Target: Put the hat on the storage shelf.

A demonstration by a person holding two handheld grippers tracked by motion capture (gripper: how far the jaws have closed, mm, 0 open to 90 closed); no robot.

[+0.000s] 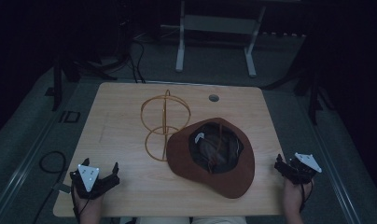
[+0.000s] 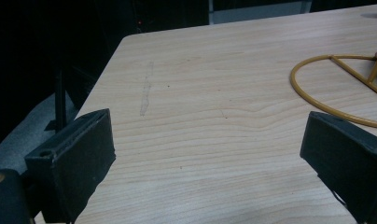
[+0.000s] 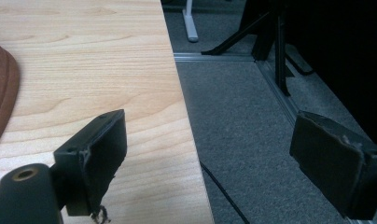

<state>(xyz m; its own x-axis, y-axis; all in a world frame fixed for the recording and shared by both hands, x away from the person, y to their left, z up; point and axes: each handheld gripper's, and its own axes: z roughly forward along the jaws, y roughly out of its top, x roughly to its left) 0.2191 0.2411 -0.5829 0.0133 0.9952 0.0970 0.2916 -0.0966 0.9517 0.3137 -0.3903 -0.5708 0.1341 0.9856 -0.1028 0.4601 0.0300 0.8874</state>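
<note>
2 grippers wait with jaws spread wide and nothing between them: your left gripper (image 1: 104, 177) near the table's front-left corner, your right gripper (image 1: 289, 165) off the right edge of the light wooden table (image 1: 126, 102). The brown felt wide-brimmed hat (image 1: 238, 175) lies crown-down right of centre, its brim touching the gold wire hat stand (image 1: 165, 122). Approach the brim from both sides (pinch only the edge) and lift level. No legible writing; the small white tag (image 1: 198, 136) inside is unreadable.

Wooden table (image 1: 126, 186) with hat (image 1: 212, 156), wire stand (image 1: 164, 123)
</note>
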